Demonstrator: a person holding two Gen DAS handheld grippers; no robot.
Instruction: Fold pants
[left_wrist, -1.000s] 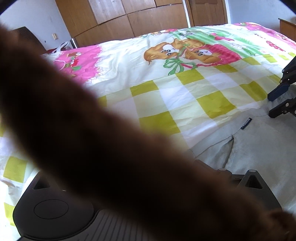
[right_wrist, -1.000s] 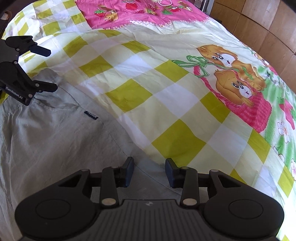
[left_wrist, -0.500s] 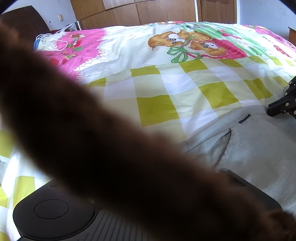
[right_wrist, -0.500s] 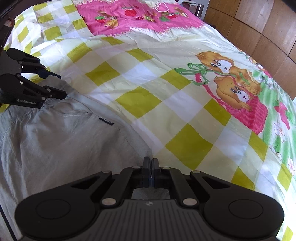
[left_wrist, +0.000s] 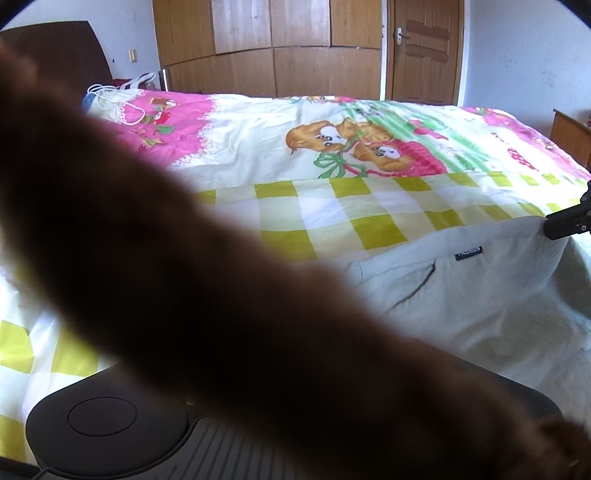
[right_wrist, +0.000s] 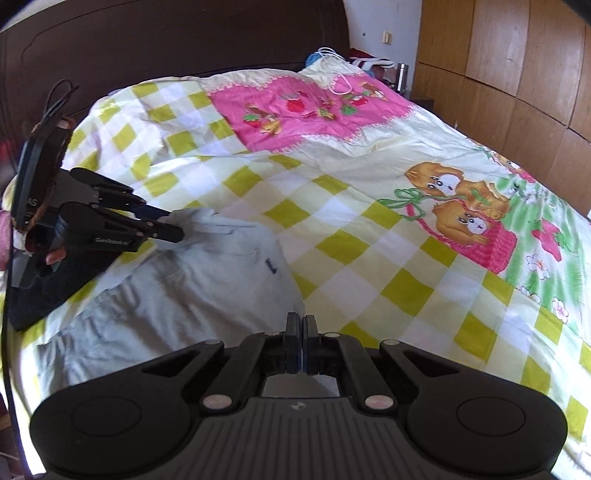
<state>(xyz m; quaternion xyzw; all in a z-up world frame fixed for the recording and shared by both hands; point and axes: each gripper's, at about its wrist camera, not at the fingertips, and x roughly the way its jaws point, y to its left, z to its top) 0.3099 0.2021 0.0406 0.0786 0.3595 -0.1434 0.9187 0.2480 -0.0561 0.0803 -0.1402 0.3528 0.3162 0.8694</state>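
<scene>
Right gripper (right_wrist: 300, 345): jaws pressed together, pinching the near corner of the pants' waistband.
Left gripper (right_wrist: 173, 230): jaws drawn close on the far corner of the waistband, seemingly clamping it.
Pants (right_wrist: 192, 291): pale grey, waist lifted and stretched between the two grippers, the rest lying on the checked bedspread (right_wrist: 369, 236) below them.
Blocked view: a blurred brown sleeve (left_wrist: 207, 295) covers the left camera, hiding that gripper's own fingers.
Risk: a shallow pinch may slip, dropping one corner and skewing the fold.
Risk: uneven lifting could drag the legs into wrinkles.

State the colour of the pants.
Pale grey pants, seen best from the right wrist.
</scene>
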